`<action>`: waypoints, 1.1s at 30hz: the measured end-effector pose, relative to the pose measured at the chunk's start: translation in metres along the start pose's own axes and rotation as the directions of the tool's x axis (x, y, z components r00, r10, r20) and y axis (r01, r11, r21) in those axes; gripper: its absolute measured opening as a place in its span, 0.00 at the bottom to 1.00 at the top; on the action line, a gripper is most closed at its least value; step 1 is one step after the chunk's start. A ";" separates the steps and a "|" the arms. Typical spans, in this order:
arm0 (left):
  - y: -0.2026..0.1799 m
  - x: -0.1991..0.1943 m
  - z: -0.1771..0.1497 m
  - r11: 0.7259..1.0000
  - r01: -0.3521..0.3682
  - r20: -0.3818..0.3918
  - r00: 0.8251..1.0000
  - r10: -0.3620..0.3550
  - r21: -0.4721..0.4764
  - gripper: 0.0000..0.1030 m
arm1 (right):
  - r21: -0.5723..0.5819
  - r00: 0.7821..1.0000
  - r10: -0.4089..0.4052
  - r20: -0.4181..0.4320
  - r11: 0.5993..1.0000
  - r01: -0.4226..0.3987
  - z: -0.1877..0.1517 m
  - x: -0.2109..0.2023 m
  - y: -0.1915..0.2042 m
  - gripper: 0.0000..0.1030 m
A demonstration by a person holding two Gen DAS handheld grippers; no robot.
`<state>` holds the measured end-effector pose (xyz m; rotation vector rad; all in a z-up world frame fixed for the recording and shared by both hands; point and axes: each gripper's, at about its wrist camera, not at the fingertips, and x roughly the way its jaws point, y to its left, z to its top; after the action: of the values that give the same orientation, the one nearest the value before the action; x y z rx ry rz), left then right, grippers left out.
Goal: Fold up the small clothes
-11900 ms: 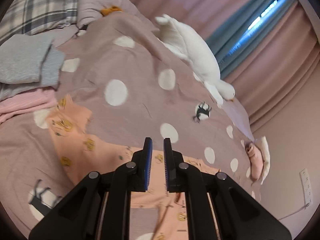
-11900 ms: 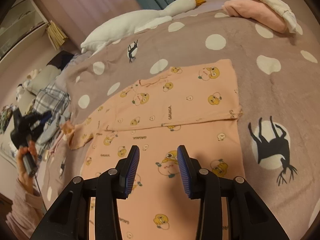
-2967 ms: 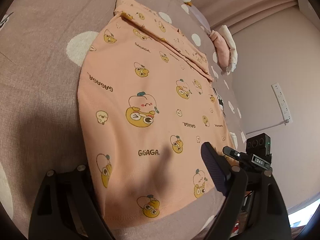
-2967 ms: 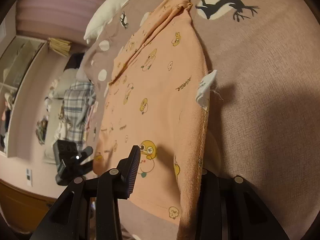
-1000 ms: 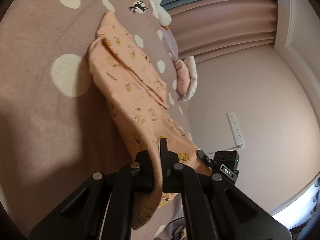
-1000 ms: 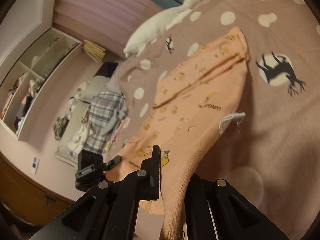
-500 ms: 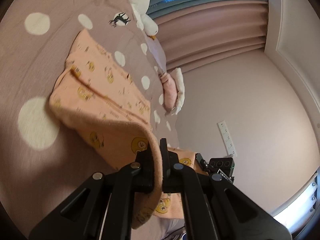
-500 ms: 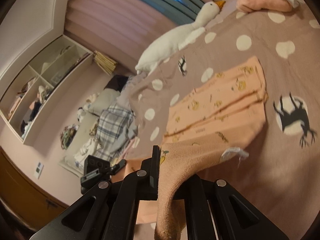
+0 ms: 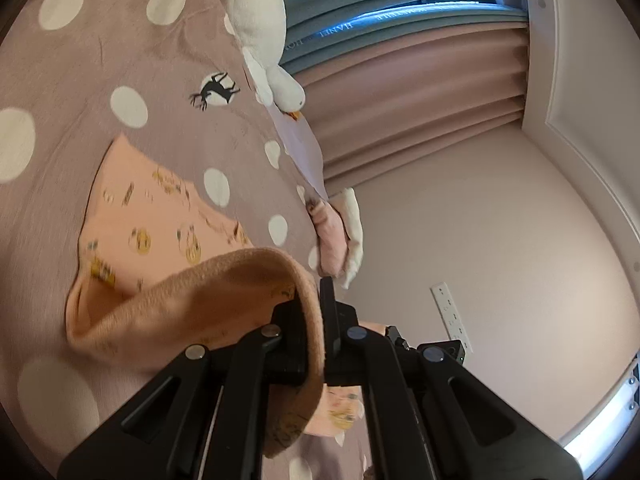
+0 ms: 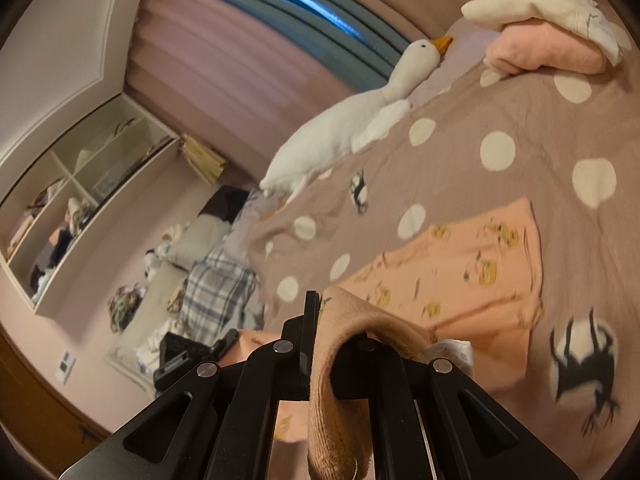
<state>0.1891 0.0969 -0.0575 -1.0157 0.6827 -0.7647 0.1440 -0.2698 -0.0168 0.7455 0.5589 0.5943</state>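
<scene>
A small peach shirt [image 9: 160, 216] printed with yellow cartoon figures lies on the mauve dotted bedspread [image 9: 100, 60]. My left gripper [image 9: 316, 300] is shut on one corner of its hem, and the lifted cloth curls over the far half in a loop. In the right wrist view my right gripper [image 10: 320, 312] is shut on the other hem corner of the peach shirt [image 10: 472, 264], with the cloth draped over the right finger. The other gripper's black body [image 10: 180, 356] shows low on the left there.
A white plush goose [image 10: 360, 128] lies along the far side of the bed. Folded pink and white cloths [image 10: 548, 36] rest near the bed's edge. A plaid pillow [image 10: 216, 292] and loose clothes sit to the left. Pink curtains [image 9: 420, 100] hang behind.
Both grippers have carried the shirt's hem up and forward over the far half. The cloth now arches over itself and less of the flat shirt shows.
</scene>
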 end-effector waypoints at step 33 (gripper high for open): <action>0.076 0.021 0.063 0.920 -0.384 -0.041 0.921 0.388 0.076 0.02 | 0.112 0.895 -0.440 -0.068 0.888 0.445 0.062 0.034 -0.094 0.34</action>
<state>0.2689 0.1340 -0.1070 -0.7674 0.8694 -0.4659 0.2360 -0.3304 -0.0589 0.6938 0.7831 0.1489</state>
